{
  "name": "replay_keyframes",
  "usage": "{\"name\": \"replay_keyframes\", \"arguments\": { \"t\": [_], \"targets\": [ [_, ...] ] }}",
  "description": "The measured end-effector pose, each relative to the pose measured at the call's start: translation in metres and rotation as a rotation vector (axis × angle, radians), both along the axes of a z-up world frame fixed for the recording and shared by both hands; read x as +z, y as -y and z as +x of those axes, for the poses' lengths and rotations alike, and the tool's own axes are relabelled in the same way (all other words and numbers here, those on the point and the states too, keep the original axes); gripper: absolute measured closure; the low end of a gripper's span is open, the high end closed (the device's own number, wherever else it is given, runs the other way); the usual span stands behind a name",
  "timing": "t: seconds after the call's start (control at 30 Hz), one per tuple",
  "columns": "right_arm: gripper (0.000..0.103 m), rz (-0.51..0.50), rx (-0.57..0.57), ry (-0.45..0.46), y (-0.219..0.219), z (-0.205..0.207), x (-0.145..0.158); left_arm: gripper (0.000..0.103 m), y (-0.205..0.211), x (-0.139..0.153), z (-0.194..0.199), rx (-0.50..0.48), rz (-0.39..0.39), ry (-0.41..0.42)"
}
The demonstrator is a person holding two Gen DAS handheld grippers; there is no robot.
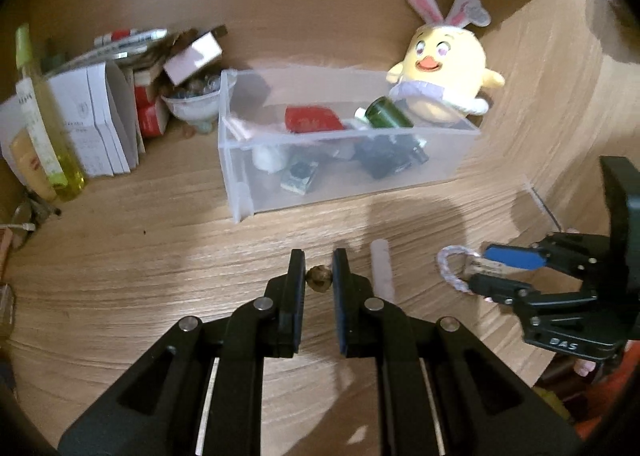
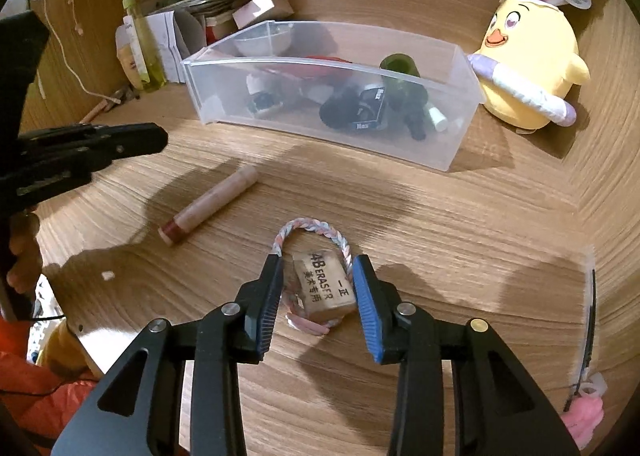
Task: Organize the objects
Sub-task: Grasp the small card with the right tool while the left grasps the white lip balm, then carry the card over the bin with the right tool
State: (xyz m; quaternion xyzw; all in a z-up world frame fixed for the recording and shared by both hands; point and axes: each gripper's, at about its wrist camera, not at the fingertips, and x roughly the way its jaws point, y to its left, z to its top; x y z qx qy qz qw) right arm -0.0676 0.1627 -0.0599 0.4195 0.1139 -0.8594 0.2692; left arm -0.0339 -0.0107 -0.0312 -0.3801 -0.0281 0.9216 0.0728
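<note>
My left gripper (image 1: 319, 264) is shut on a small brown bead-like ball (image 1: 319, 278) just above the wooden desk. My right gripper (image 2: 318, 270) is open, its fingers on either side of a tan 4B eraser (image 2: 324, 288) that lies inside a braided pastel bracelet (image 2: 310, 228) on the desk. In the left wrist view the right gripper (image 1: 486, 266) shows at the right with the bracelet loop (image 1: 450, 268). A pink lip balm tube (image 2: 210, 206) lies to the left of the eraser; it also shows in the left wrist view (image 1: 381, 270). A clear plastic bin (image 1: 448, 160) (image 2: 320, 136) behind holds several items.
A yellow chick plush with rabbit ears (image 1: 444, 68) (image 2: 528, 52) stands by the bin's right end. Booklets, a yellow-green bottle (image 1: 44, 128), a small bowl (image 1: 192, 104) and boxes crowd the back left. A wooden wall rises at the right. Clear plastic piece (image 2: 590, 316) lies at the right edge.
</note>
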Motion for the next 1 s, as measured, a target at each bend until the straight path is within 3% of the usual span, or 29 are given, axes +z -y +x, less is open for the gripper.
{"name": "replay_keyframes", "arguments": {
  "t": [0.2,1.0],
  "targets": [
    [0.081,-0.031,-0.008,0.007,-0.006,0.001,0.003,0.091,-0.009,0.014,0.005,-0.027,0.007,-0.042],
    [0.081,-0.179,-0.040,-0.192,-0.009,-0.011,0.074,0.091,-0.022,0.051,-0.011,-0.033,0.060,-0.146]
  ]
}}
